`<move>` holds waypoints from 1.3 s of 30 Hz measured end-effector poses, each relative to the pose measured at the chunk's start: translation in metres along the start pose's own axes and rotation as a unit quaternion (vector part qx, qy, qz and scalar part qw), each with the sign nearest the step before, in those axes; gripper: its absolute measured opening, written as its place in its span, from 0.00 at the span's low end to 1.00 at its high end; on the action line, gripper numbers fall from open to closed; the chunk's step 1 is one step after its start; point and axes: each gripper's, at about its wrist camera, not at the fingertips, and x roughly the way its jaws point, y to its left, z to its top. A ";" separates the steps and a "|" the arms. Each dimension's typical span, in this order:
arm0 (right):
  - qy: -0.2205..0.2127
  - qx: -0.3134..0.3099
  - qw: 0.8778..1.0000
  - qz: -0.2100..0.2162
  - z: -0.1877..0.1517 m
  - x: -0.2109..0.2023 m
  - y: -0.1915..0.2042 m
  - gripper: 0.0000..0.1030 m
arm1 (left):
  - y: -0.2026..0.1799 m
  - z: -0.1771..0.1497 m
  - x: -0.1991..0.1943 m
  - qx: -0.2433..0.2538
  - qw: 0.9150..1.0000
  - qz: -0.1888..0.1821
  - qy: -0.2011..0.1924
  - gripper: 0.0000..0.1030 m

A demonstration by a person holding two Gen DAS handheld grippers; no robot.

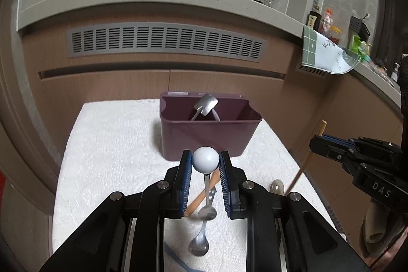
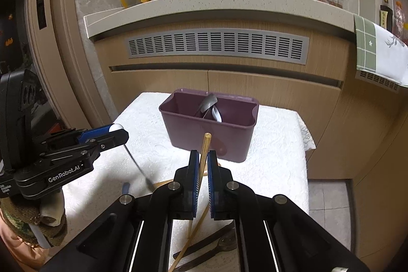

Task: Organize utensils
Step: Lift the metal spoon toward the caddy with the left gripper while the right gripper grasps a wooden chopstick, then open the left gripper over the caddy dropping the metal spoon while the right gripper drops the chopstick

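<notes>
Left wrist view shows the left tool clamped on the white ball end of a slim metal spoon, whose blurred bowl hangs down over the white textured tabletop cover. Beyond it, toward the far edge, stands the plum plastic utensil caddy, already holding a steel spatula-like utensil leaning against its far wall. On the cover near the camera lie a plain steel spoon, a wooden-handled utensil and a round-ended steel handle to the right.

From the right wrist view, the right tool is closed narrowly on a single bamboo chopstick, gripped partway along so its upper end points toward the caddy and its lower end trails down past dark-handled utensils on the near cover.

Both pieces look ready to go into the caddy. The ball end is a poor thing to pinch: it could roll between the flat pads and let the spoon swing or drop short of the rim. The chopstick is long and held off its end, so its trailing tip may snag the utensils below, or its leading tip may strike the caddy's near wall and tip the light box. With both tools converging on one opening, they could also collide.
</notes>
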 end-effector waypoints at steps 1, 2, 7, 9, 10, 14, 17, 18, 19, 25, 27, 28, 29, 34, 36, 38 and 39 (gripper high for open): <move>-0.003 0.000 1.000 0.000 0.002 -0.001 0.000 0.05 | -0.001 0.003 -0.002 0.001 1.000 0.000 -0.002 0.22; -0.007 0.001 1.000 0.002 0.007 -0.003 -0.001 0.05 | -0.001 0.007 -0.005 0.003 1.000 0.000 -0.006 0.22; -0.055 -0.007 0.998 -0.004 0.047 -0.021 -0.004 0.04 | -0.003 0.047 -0.025 0.012 0.999 -0.001 -0.049 0.22; -0.085 -0.017 0.996 -0.014 0.071 -0.032 -0.006 0.04 | -0.003 0.069 -0.033 0.016 0.997 -0.005 -0.071 0.22; -0.103 -0.023 0.994 -0.023 0.085 -0.037 -0.006 0.04 | -0.002 0.083 -0.036 0.018 0.996 -0.006 -0.083 0.22; -0.128 -0.029 0.991 -0.031 0.128 -0.039 -0.009 0.04 | 0.002 0.127 -0.033 0.024 0.993 -0.003 -0.116 0.22; -0.136 -0.026 0.989 -0.043 0.148 -0.027 -0.014 0.04 | 0.008 0.146 -0.016 0.025 0.993 -0.004 -0.116 0.22; -0.134 -0.025 0.990 -0.045 0.152 -0.021 -0.016 0.04 | 0.009 0.148 -0.011 0.026 0.993 -0.006 -0.112 0.22; -0.131 -0.024 0.990 -0.046 0.154 -0.015 -0.018 0.04 | 0.012 0.150 -0.005 0.026 0.994 -0.007 -0.108 0.22; -0.099 -0.013 0.994 -0.046 0.152 0.033 -0.031 0.04 | 0.023 0.146 0.046 0.018 0.997 -0.012 -0.070 0.22; -0.084 -0.011 0.995 -0.044 0.148 0.048 -0.035 0.04 | 0.026 0.141 0.063 0.015 0.998 -0.012 -0.052 0.22; -0.075 -0.009 0.996 -0.044 0.145 0.057 -0.037 0.04 | 0.029 0.138 0.073 0.012 0.999 -0.014 -0.041 0.22; -0.068 -0.006 0.997 -0.044 0.142 0.064 -0.039 0.04 | 0.031 0.134 0.081 0.009 0.999 -0.017 -0.032 0.22; -0.002 -0.001 1.000 -0.025 0.119 0.105 -0.049 0.06 | 0.039 0.110 0.124 -0.014 0.999 -0.035 0.033 0.24; 0.018 -0.004 0.999 -0.028 0.108 0.114 -0.051 0.10 | 0.043 0.101 0.135 -0.023 0.998 -0.035 0.051 0.27; 0.031 -0.004 0.999 -0.030 0.095 0.118 -0.053 0.16 | 0.046 0.092 0.137 -0.031 0.997 -0.033 0.058 0.28; 0.034 -0.004 0.999 -0.031 0.091 0.117 -0.053 0.22 | 0.047 0.088 0.134 -0.031 0.997 -0.032 0.057 0.28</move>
